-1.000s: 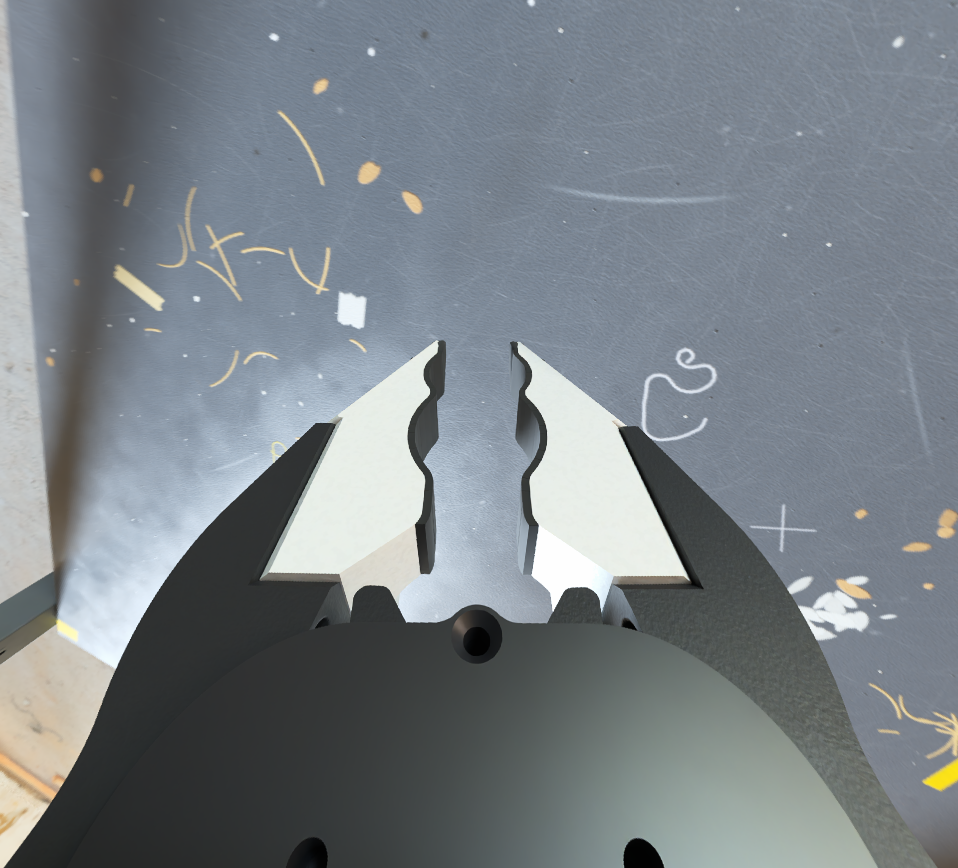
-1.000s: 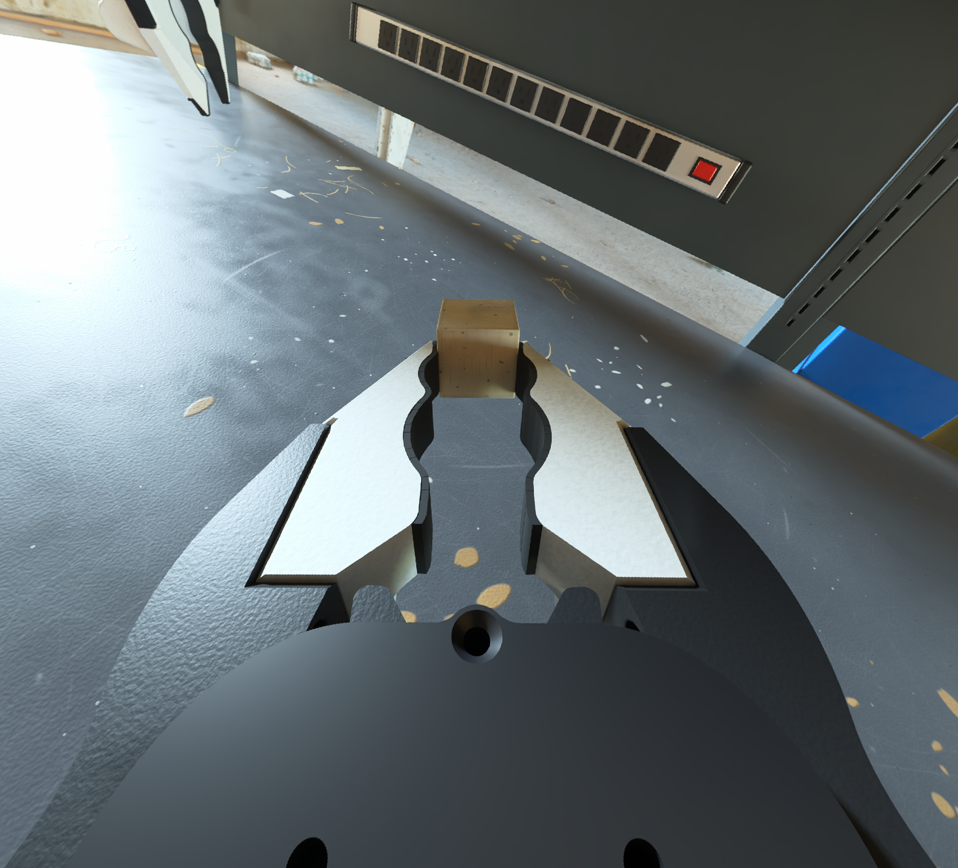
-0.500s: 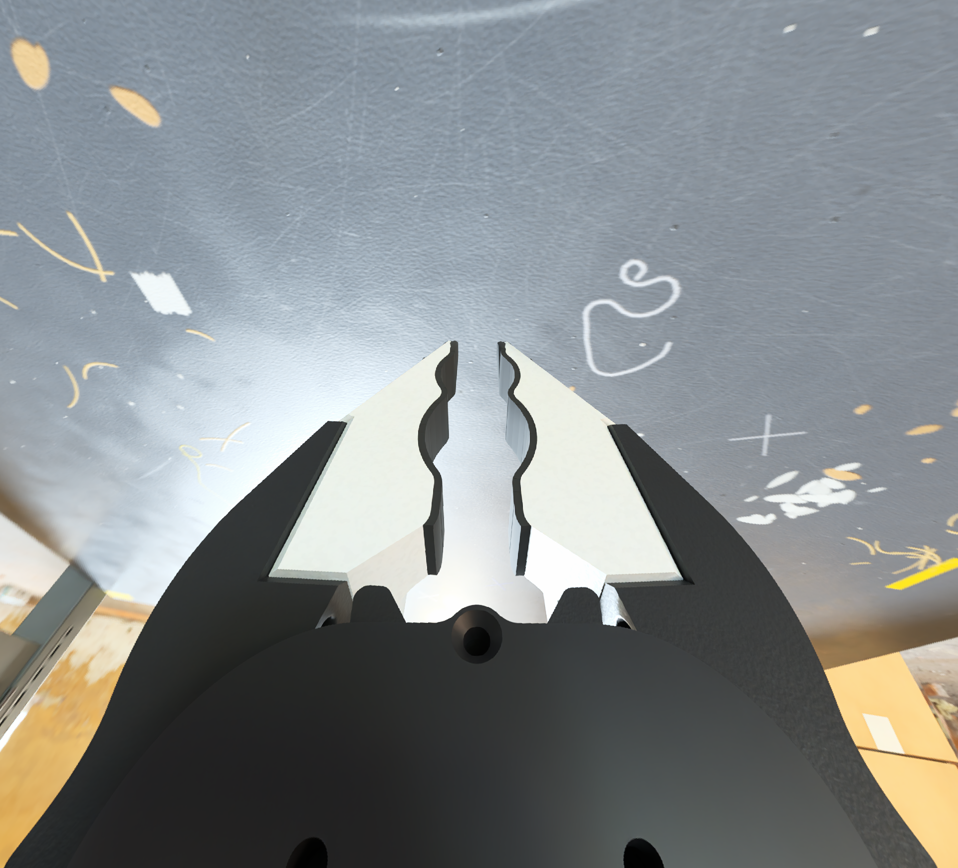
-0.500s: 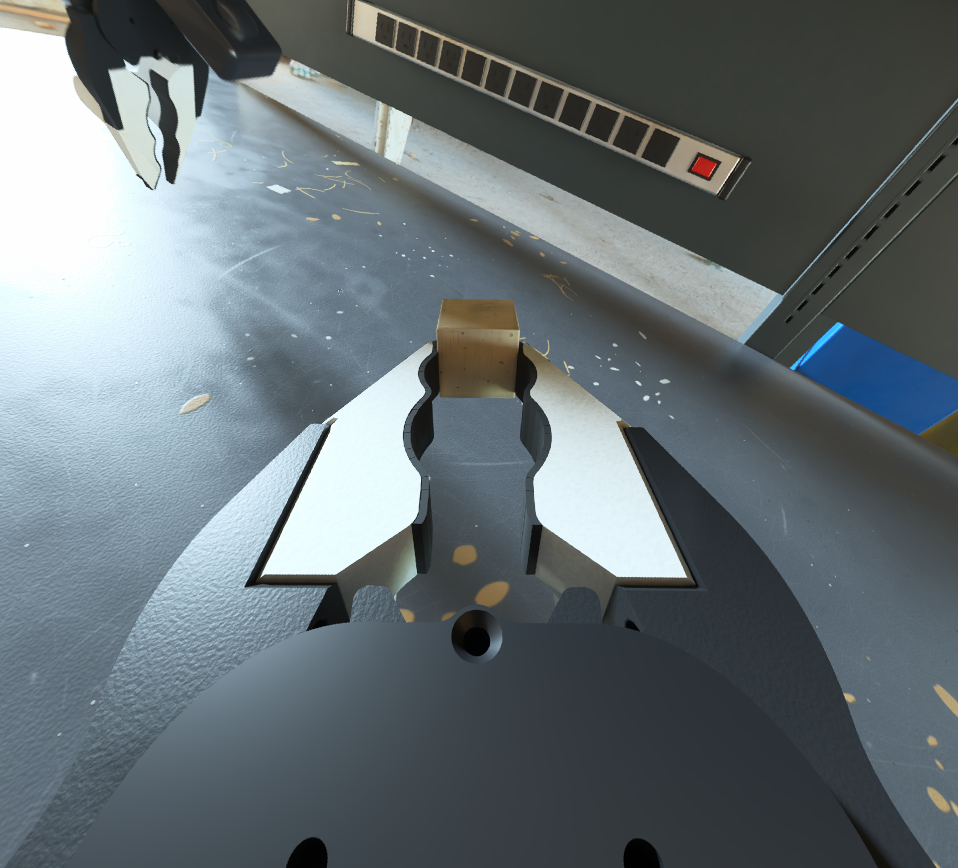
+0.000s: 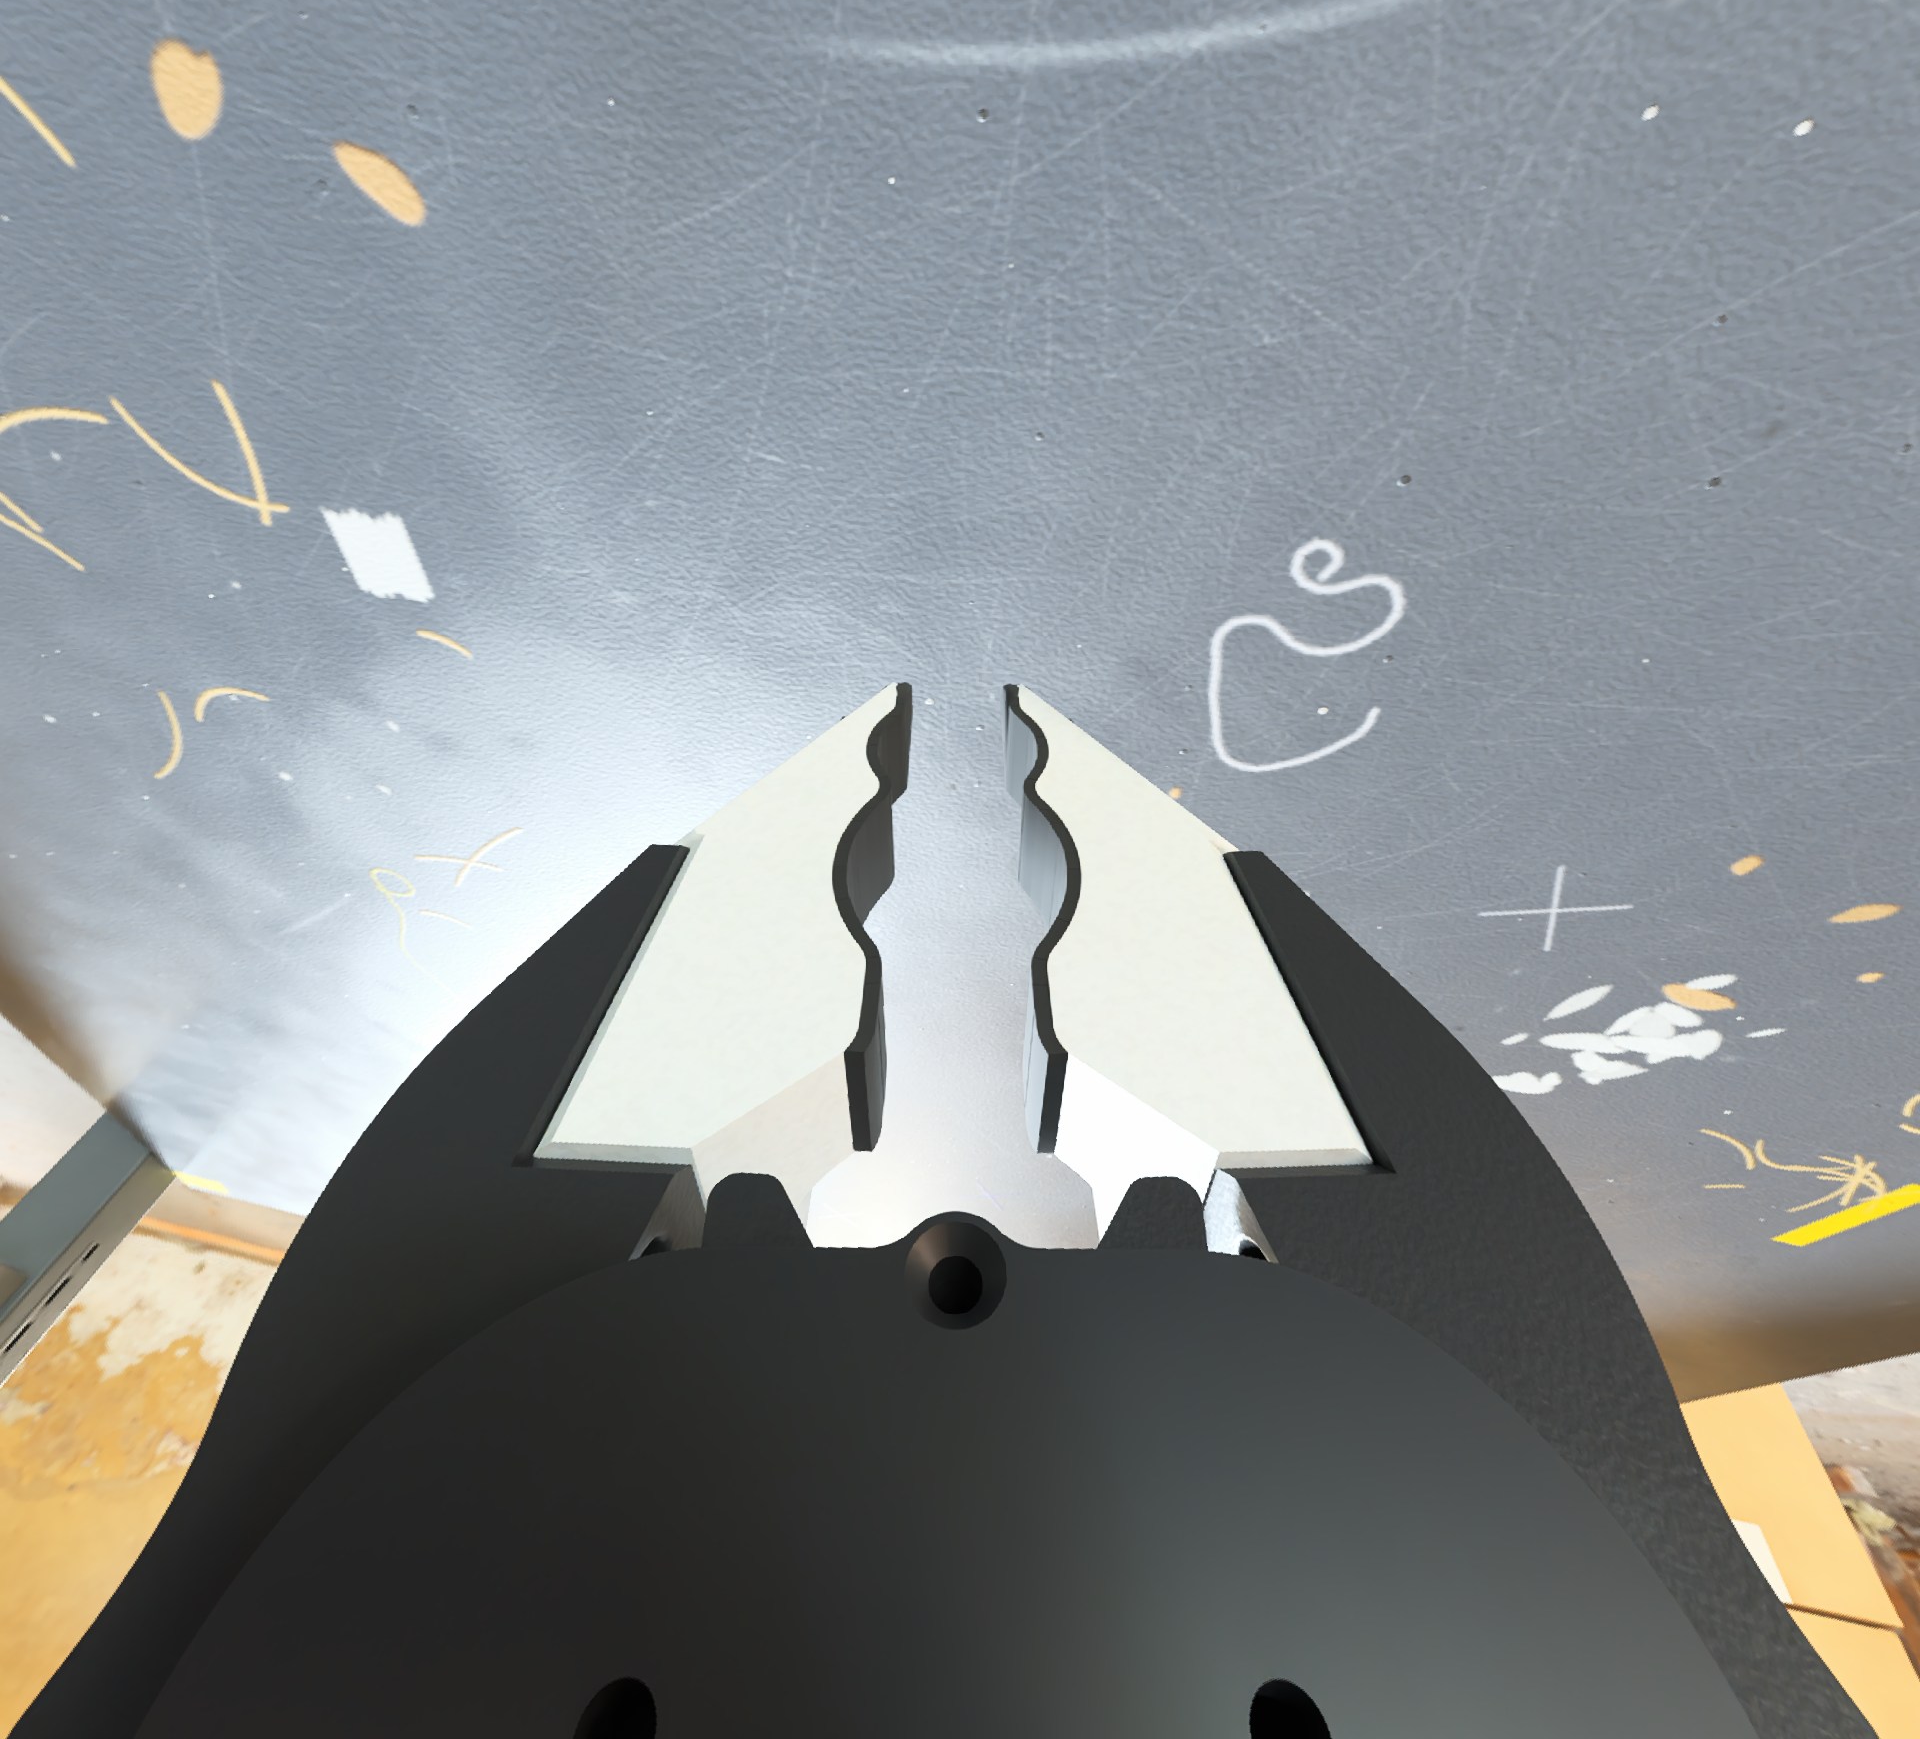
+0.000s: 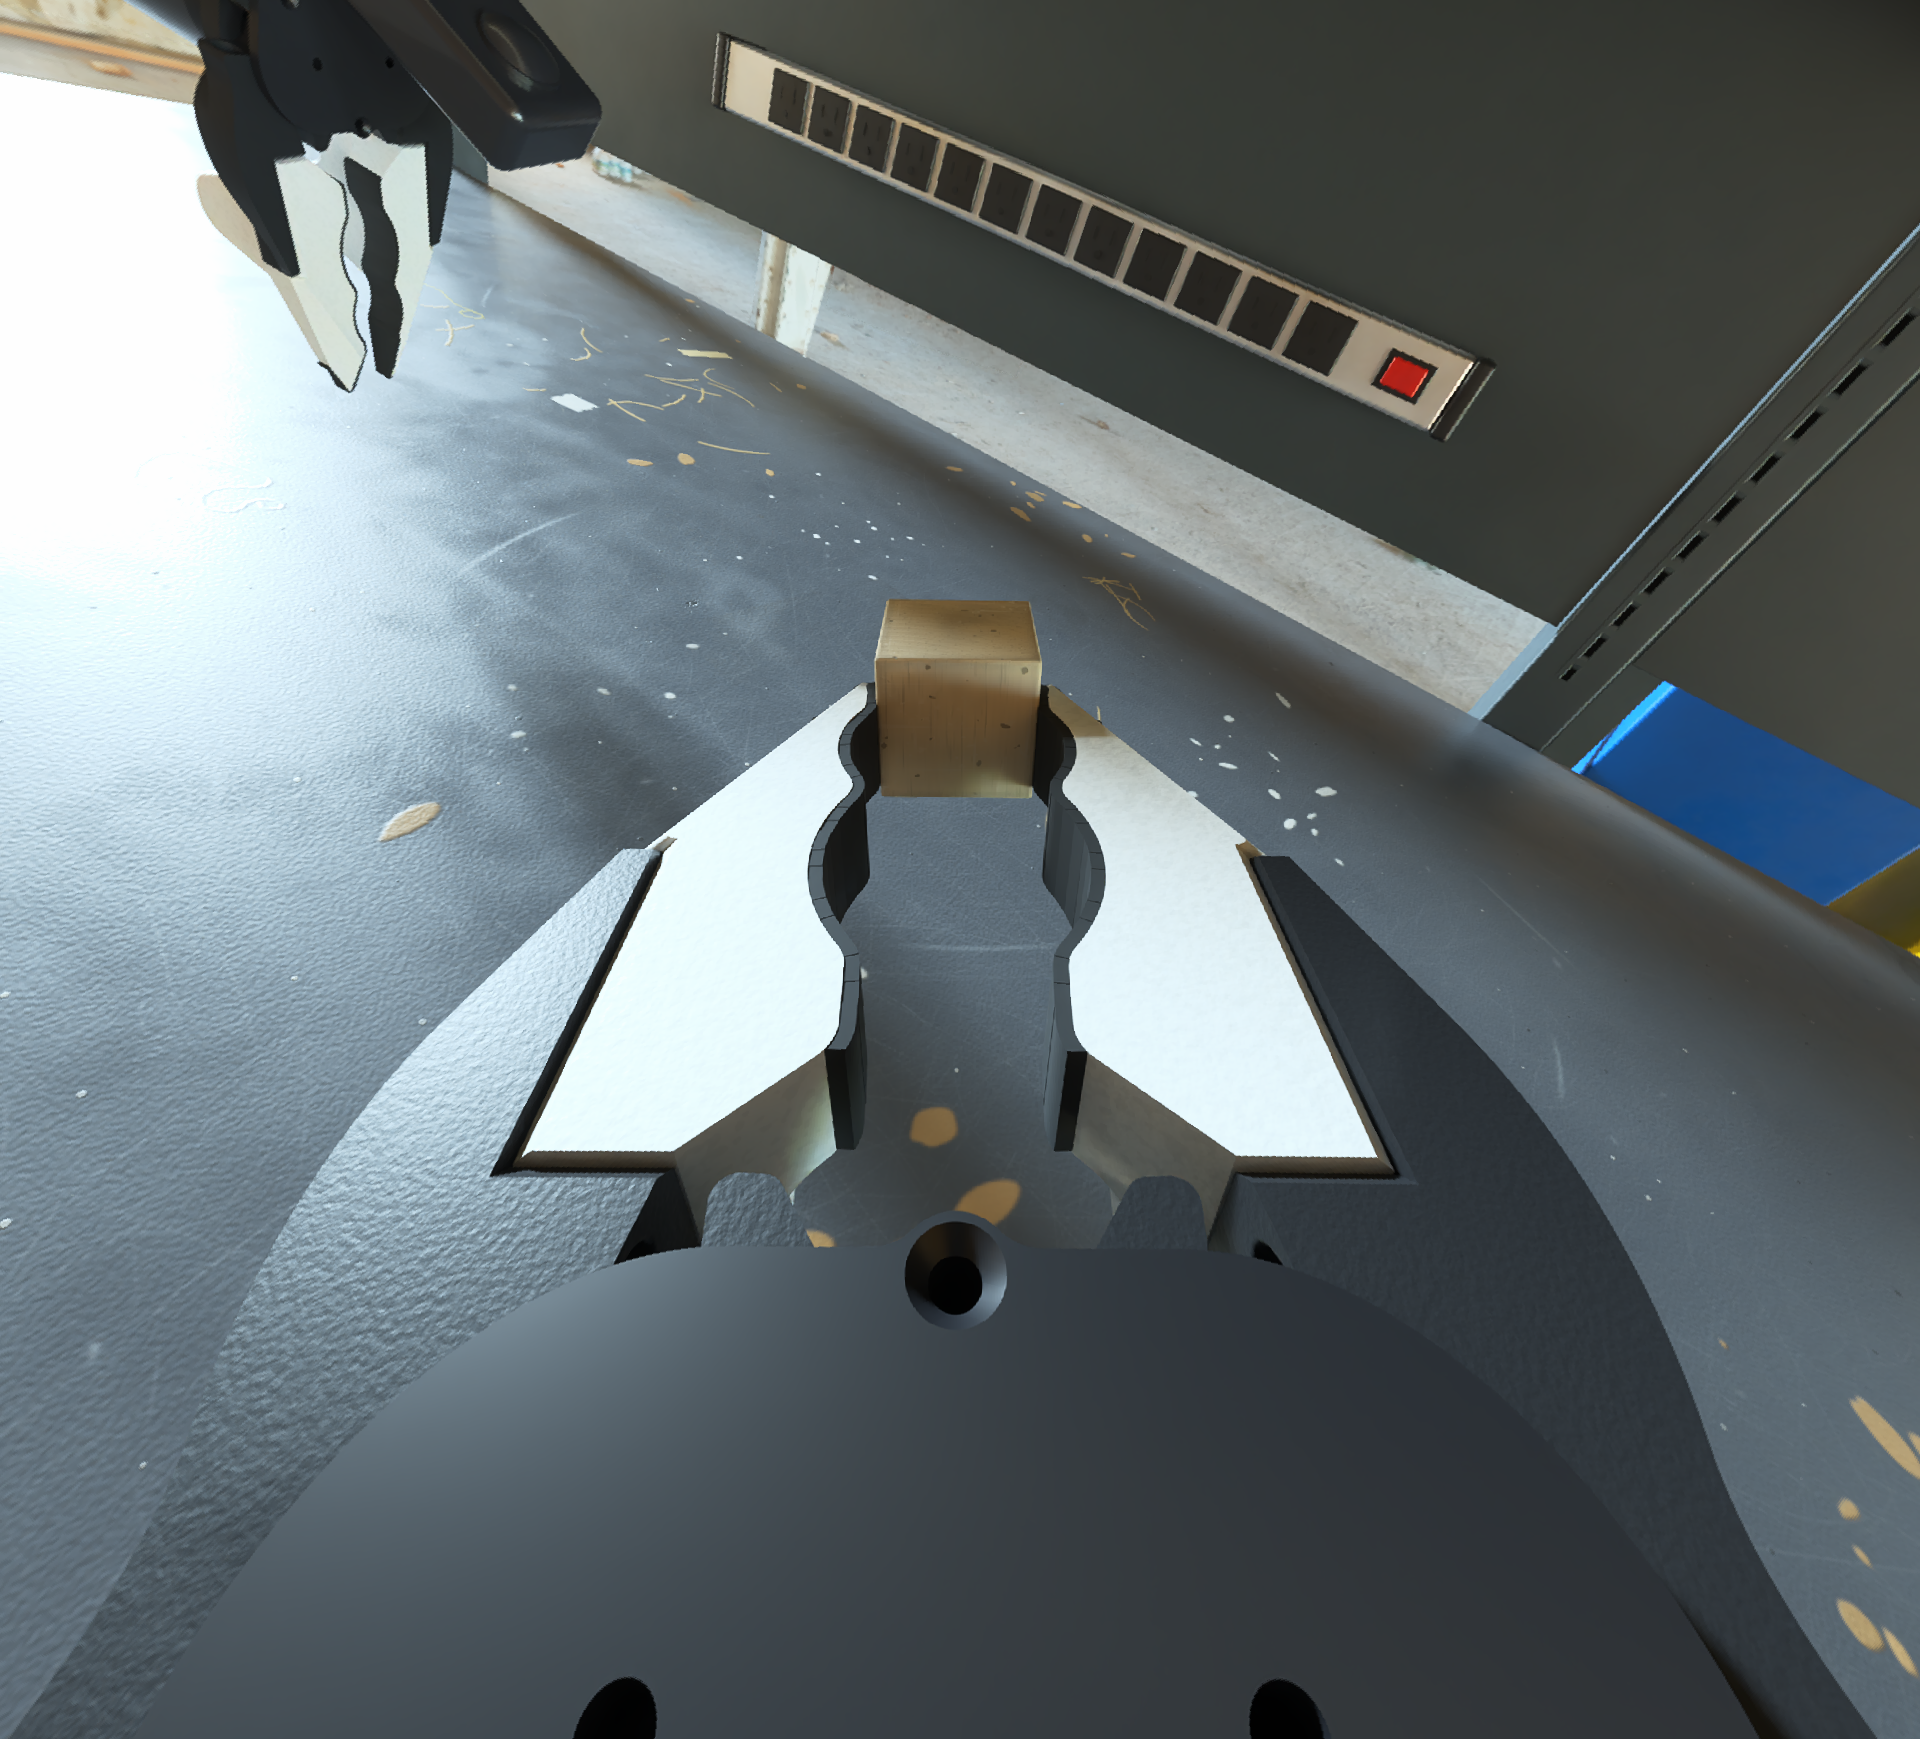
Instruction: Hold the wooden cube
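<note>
The wooden cube (image 6: 956,723) is small and light brown, and sits between the fingertips of my right gripper (image 6: 958,702), which is shut on it low over the dark grey table (image 6: 520,754). I cannot tell whether the cube rests on the table. My left gripper (image 5: 957,702) points down at the table (image 5: 1039,339), with its jaws a narrow gap apart and nothing between them. It also shows in the right wrist view (image 6: 364,375), hanging above the far left of the table, well apart from the cube.
Wood shavings and white marks are scattered over the table. Beyond its far edge a dark wall carries a power strip (image 6: 1091,235). A slotted metal upright (image 6: 1714,526) and a blue box (image 6: 1745,785) stand at the right. A cardboard box (image 5: 1849,1533) lies below the table's edge.
The left gripper has swung over the table, come closer to the right gripper's view, and narrowed its jaws. The right gripper and the cube have hardly moved.
</note>
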